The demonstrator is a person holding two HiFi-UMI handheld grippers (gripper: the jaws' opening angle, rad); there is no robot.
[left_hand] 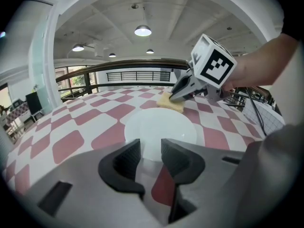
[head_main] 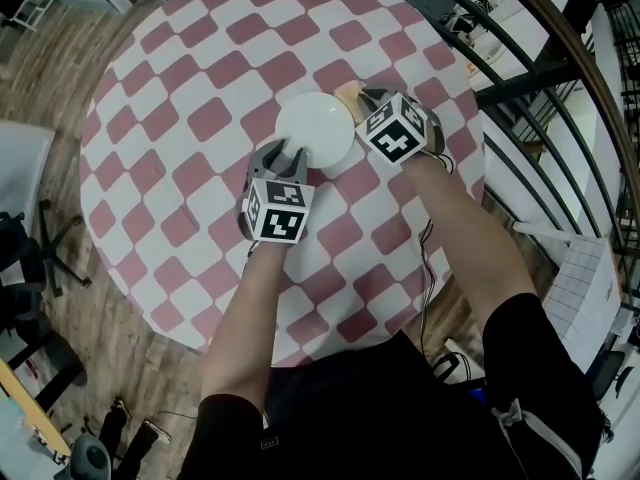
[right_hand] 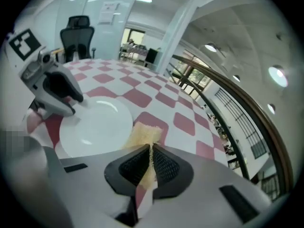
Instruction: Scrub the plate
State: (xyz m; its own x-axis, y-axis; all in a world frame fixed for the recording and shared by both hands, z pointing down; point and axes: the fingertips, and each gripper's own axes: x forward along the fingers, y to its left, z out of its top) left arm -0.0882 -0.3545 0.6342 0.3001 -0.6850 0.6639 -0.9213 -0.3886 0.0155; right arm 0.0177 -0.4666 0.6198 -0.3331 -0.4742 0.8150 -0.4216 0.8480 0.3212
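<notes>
White plate [head_main: 315,131] flat on the round desk [head_main: 200,118], red and white checks all over, the plate a little beyond the middle.

At the plate's near-left rim, the left gripper [head_main: 286,156], jaws pointing in toward the plate. From the left gripper view: jaws parted by a modest gap, gripping nothing, with the plate's near edge showing in that gap and a strip of desk below it. Tips touching the rim or just short of it: hard to tell from either angle.

At the plate's far-right rim, the right gripper [head_main: 358,98], jaws closed tight on a yellow sponge [head_main: 346,92]. From the right gripper view: sponge squeezed to a thin strip between the dark ribbed pads [right_hand: 164,166], its free end fanning out ahead of them. Free end down on the desk just beside the plate's rim, over a red check. Plate surface itself bare and glossy, with a few light reflections.

Both grippers on opposite sides of the plate, marker cubes on top, bare forearms [head_main: 255,318] behind them. Beyond the desk's right edge, a dark curved railing [head_main: 560,58]. To the left, wooden floor [head_main: 60,58].
</notes>
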